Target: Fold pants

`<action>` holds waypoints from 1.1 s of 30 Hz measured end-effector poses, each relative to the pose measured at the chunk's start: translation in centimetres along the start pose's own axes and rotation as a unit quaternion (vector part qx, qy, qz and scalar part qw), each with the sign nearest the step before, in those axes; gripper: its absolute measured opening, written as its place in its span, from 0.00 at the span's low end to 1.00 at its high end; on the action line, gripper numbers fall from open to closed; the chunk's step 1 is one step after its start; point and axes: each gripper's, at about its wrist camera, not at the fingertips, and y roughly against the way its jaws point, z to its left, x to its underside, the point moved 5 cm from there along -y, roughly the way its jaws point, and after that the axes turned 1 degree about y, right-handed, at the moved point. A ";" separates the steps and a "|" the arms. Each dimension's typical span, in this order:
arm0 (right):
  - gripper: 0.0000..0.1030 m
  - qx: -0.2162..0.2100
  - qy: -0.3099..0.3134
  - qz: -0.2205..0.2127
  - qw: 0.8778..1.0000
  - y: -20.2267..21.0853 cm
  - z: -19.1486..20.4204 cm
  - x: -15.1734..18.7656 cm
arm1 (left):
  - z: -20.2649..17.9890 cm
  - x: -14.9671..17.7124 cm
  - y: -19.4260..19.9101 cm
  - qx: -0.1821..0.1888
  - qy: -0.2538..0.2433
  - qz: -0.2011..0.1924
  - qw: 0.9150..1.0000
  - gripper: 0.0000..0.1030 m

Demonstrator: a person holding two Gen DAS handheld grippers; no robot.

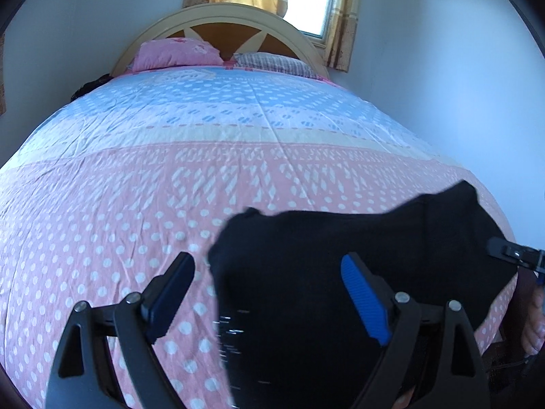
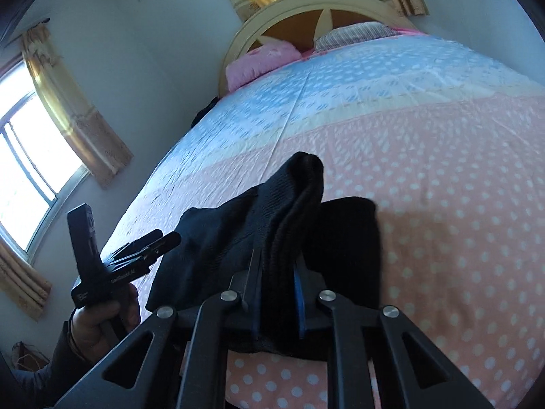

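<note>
Black knit fabric is bunching between the closed fingers of the right gripper (image 2: 277, 293), which is clamping a thick ribbed edge of the pants (image 2: 272, 225), perhaps the waistband or a cuff, and lifting it so the rest is draping down onto the bedspread (image 2: 442, 204) near the foot of the bed. Gripping a bunched edge this way is probably meant to carry one end over the other for a fold. The left gripper (image 1: 269, 293) is standing wide open with nothing between its fingers, hovering over the near side of the garment, seemingly lining up to take a second edge so the cloth can be stretched flat. A hand (image 2: 102, 317) is holding that left tool just beside the pants. The pink pillow (image 1: 175, 55) is lying well apart, by the headboard.
</note>
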 end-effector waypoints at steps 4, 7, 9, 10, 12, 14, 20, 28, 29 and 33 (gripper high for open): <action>0.15 0.007 -0.039 0.033 0.999 -0.8 -3.0 1.6 | 0.7 0.3 -1.3 -0.008 0.006 0.014 1.000 0.88; 0.16 0.000 -0.082 0.051 0.995 -1.8 -5.5 2.8 | 1.1 1.1 -2.2 -0.016 0.004 0.032 0.999 0.88; 0.22 -0.004 -0.088 0.051 0.995 -1.5 -5.7 2.5 | 1.3 1.2 -1.9 -0.010 0.009 0.029 0.999 0.88; 0.28 0.012 -0.076 0.043 0.996 -1.0 -5.5 2.2 | 1.4 1.2 -1.7 -0.012 0.010 0.028 0.999 0.88; 0.44 0.062 -0.052 0.024 0.996 -0.3 -5.4 1.7 | 1.7 0.8 -1.4 -0.020 0.007 0.021 1.000 0.88; 0.45 0.083 -0.034 -0.011 0.996 0.7 -4.7 0.7 | 2.1 0.3 -1.2 -0.031 0.005 0.014 0.999 0.88; 0.45 0.034 0.043 -0.055 0.997 0.0 -0.2 -2.2 | 2.9 -0.4 -2.0 -0.060 -0.006 0.016 0.998 0.88; 0.46 0.008 -0.012 0.000 1.000 -4.3 -3.2 -1.3 | 2.7 -0.1 -3.2 -0.069 -0.031 0.028 0.997 0.93; 0.46 0.006 -0.013 0.002 1.000 -4.2 -3.2 -1.3 | 2.7 0.0 -3.3 -0.068 -0.030 0.029 0.997 0.93; 0.46 0.024 0.007 0.005 1.000 -3.3 -2.8 -0.9 | 2.6 0.0 -2.8 -0.068 -0.028 0.030 0.997 0.93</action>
